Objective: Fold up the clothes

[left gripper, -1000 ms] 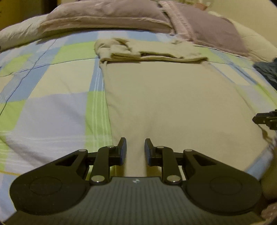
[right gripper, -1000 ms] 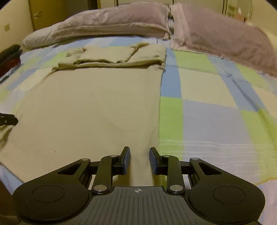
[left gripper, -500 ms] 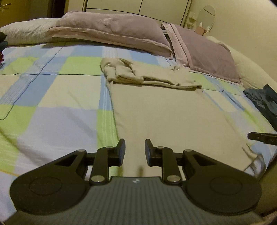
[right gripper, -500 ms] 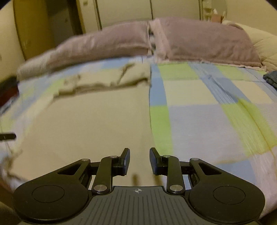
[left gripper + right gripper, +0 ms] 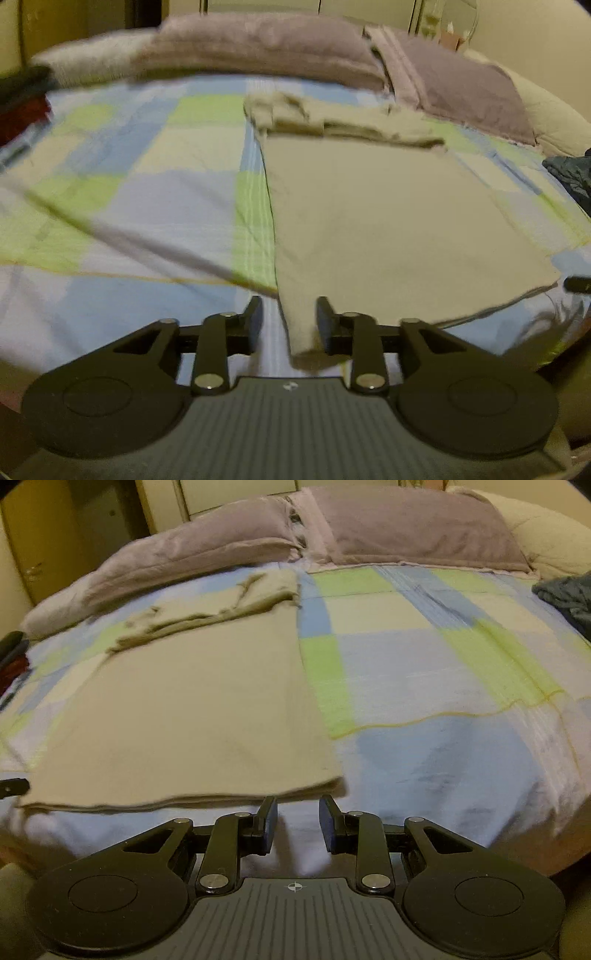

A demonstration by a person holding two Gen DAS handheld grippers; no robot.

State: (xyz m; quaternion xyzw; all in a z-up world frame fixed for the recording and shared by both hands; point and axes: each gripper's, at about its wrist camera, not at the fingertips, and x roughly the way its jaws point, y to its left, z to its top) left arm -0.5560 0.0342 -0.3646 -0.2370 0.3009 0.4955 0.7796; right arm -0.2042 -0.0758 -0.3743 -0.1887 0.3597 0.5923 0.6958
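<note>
Beige cotton garment (image 5: 388,221) is lying flat on the checked blue-green bedspread (image 5: 129,206); its near corner is hanging between the opening left gripper (image 5: 288,321) jaws. The right gripper (image 5: 298,821) is gaping, holding nothing.

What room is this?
Most likely a bedroom: a bed with a checked bedspread, two mauve pillows at its head, and a beige garment spread on it for folding.
</note>
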